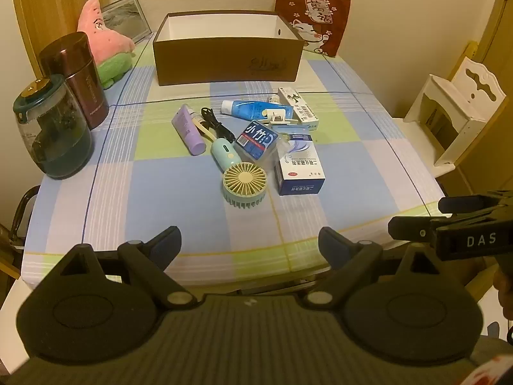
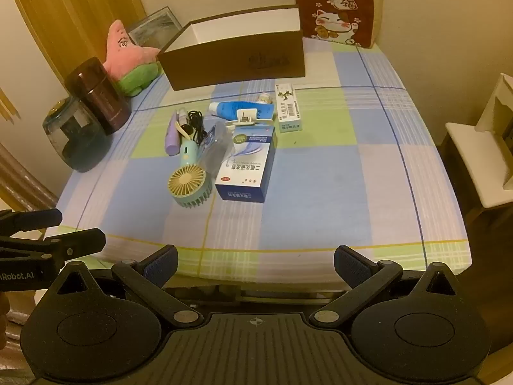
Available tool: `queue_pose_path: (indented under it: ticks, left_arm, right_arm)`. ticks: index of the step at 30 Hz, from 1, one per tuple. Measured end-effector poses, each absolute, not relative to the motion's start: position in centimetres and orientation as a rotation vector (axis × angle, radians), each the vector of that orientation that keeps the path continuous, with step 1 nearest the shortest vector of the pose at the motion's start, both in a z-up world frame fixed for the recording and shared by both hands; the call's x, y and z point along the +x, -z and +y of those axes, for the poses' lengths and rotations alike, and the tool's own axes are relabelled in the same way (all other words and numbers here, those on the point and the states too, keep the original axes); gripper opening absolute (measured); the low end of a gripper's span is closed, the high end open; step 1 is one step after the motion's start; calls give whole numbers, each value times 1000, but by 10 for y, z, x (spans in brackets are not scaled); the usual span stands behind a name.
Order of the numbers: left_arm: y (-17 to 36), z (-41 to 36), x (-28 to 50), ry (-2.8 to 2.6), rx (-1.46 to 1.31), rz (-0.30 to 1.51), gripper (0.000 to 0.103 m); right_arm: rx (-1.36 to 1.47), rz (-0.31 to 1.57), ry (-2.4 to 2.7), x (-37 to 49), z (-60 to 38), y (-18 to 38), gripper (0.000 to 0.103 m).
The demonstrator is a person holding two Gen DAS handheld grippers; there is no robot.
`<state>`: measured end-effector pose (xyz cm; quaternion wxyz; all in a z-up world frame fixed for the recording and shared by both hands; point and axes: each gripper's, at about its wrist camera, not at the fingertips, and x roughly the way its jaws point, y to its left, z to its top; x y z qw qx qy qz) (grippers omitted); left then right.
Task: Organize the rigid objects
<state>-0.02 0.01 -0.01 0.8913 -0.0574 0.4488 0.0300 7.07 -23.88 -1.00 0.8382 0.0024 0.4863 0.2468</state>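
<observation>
A pile of small items lies mid-table: a green hand fan (image 1: 239, 178) (image 2: 189, 182), a blue-white medicine box (image 1: 299, 168) (image 2: 248, 163), a blue tube (image 1: 255, 109) (image 2: 239, 109), a purple bottle (image 1: 189, 128) (image 2: 172, 134), a black cable (image 1: 216, 123), a long white box (image 1: 298, 106) (image 2: 288, 107). An open brown box (image 1: 227, 61) (image 2: 237, 61) stands behind them, empty as far as I see. My left gripper (image 1: 250, 243) is open at the near table edge. My right gripper (image 2: 256, 261) is open there too; it shows in the left wrist view (image 1: 413, 215).
A glass jar (image 1: 53, 128) and a maroon flask (image 1: 78, 77) stand at the left edge, with a pink plush (image 1: 102, 38) behind. A cat cushion (image 1: 312, 19) leans at the back right. A white shelf (image 1: 455, 109) stands right of the table.
</observation>
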Motion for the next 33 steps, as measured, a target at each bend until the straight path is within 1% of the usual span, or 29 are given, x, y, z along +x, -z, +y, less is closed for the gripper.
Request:
queue_pose_path:
  ticks: [33]
  left_arm:
    - [1, -2, 2, -64, -114, 932, 91]
  right_arm:
    - [6, 1026, -525, 73, -235, 9, 103]
